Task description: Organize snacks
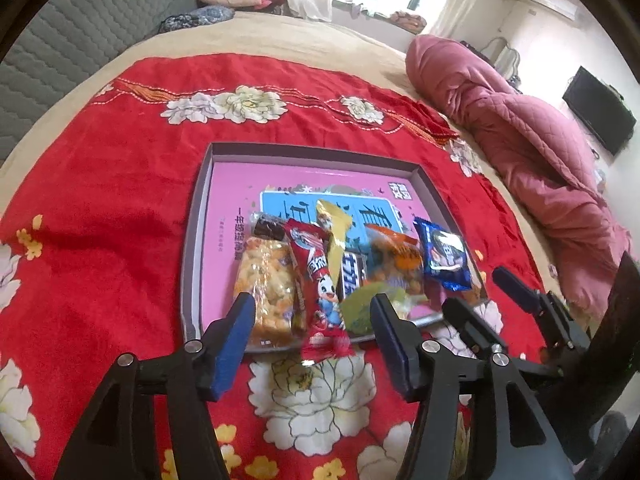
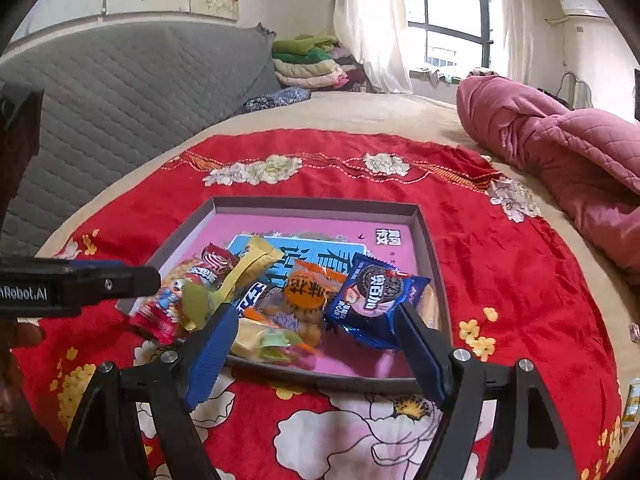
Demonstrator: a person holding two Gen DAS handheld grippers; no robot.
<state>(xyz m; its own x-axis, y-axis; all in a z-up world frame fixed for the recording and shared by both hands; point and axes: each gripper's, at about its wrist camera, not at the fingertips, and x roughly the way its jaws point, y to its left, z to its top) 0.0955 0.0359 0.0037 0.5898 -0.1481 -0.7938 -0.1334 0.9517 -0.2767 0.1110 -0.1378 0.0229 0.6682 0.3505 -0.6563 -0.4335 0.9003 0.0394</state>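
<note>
A shallow pink tray with a grey rim [image 1: 200, 208] [image 2: 428, 240] lies on a red flowered cloth. Several snacks lie along its near side: a puffed-rice bar [image 1: 268, 292], a red duck packet [image 1: 320, 292] [image 2: 168, 304] that overhangs the rim, a gold stick [image 1: 336, 232] [image 2: 248, 268], an orange packet [image 1: 396, 260] [image 2: 308, 292] and a blue Oreo packet [image 1: 444, 260] [image 2: 372, 300]. My left gripper [image 1: 312, 312] is open just before the red packet, holding nothing. My right gripper [image 2: 316, 320] is open at the tray's near edge, empty; it also shows in the left wrist view [image 1: 480, 292].
The red cloth [image 1: 120, 200] covers a beige bed. A pink quilt [image 1: 532, 140] [image 2: 560, 144] is heaped at the right. A grey padded headboard [image 2: 120, 92] stands at the left, with folded blankets [image 2: 312, 60] behind.
</note>
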